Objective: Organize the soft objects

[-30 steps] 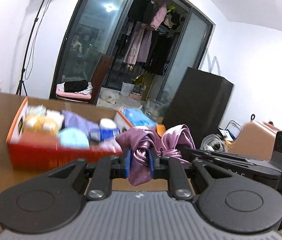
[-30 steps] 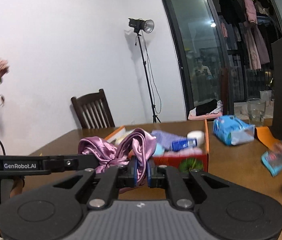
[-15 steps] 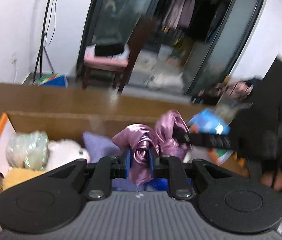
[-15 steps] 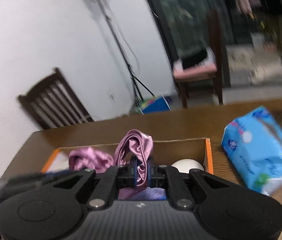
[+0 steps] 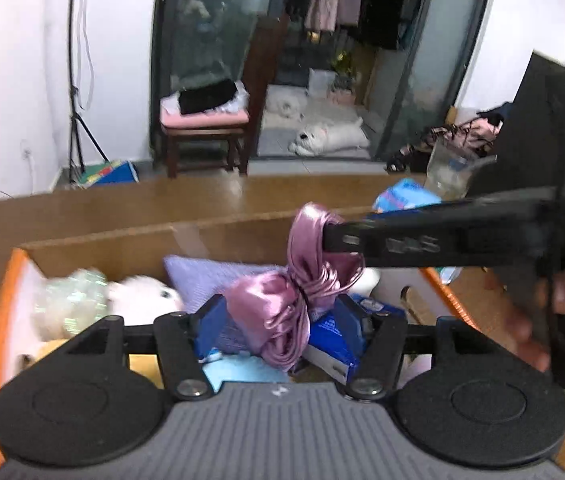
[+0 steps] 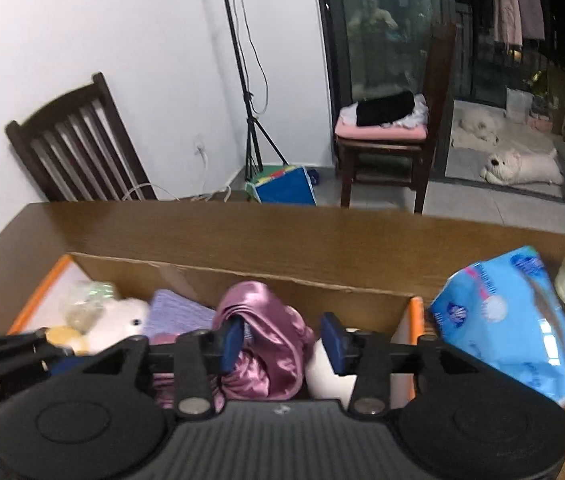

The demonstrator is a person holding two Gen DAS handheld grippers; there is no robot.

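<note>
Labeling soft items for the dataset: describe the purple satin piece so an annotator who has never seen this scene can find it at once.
Start at the orange cardboard box on the brown wooden table. Inside, right of the white plush toy and lavender cloth, lies the satin scrunchie, between both open grippers. It alone is glossy, gathered mauve-pink fabric.

Dim, even indoor light; strong fisheye bending at edges (black corners); motion blur smears nearby objects.

L gripper (image 5: 278,322) open round pink satin bundle (image 5: 282,316), over box (image 5: 6,300) w/ plush toy (image 5: 142,300)
</note>
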